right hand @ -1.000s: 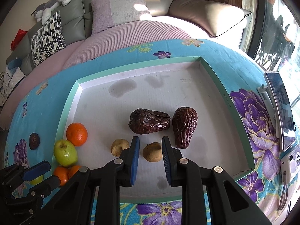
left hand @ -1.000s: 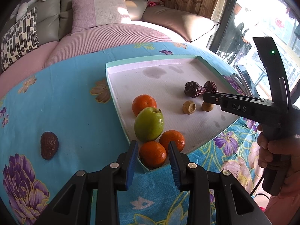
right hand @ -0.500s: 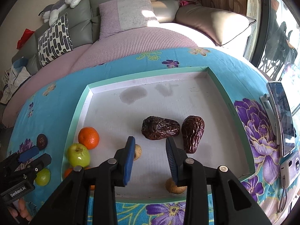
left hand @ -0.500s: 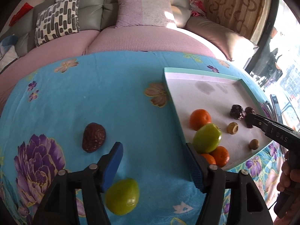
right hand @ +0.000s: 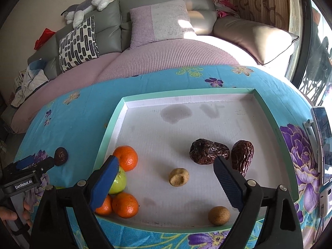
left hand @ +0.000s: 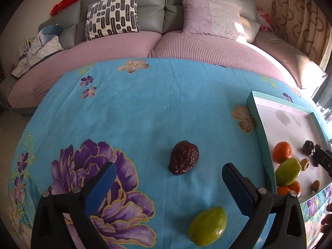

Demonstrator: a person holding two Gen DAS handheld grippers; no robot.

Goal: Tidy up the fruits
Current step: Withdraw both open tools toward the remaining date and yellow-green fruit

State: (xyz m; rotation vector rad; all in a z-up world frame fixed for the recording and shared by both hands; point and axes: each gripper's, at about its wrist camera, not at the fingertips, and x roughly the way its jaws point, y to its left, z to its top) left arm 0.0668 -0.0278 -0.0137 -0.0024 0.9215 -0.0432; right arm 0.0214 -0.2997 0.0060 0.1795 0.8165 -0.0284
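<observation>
Left gripper (left hand: 167, 183) spread wide, empty, over wrinkled dark-brown date (left hand: 183, 160) on blue floral cloth (left hand: 128, 112). Right gripper (right hand: 167, 178) likewise wide, empty, above teal-rimmed white tray (right hand: 217, 92). Left body reads "GenRobot.AI".

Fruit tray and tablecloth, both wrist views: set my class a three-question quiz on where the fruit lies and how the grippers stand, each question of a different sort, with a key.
1. True or false: the left gripper is shut on a fruit.
2. Multiple choice: how many oranges lie in the tray? A two; B three; C five.
3. Fill in: two fruits lie on the blue cloth outside the tray: a wrinkled dark date and a ____ fruit.

Key
1. False: its jaws stand wide open with nothing between them. The right gripper is open too.
2. B: one orange lies beyond the green apple, two oranges nearer.
3. Green.
</observation>
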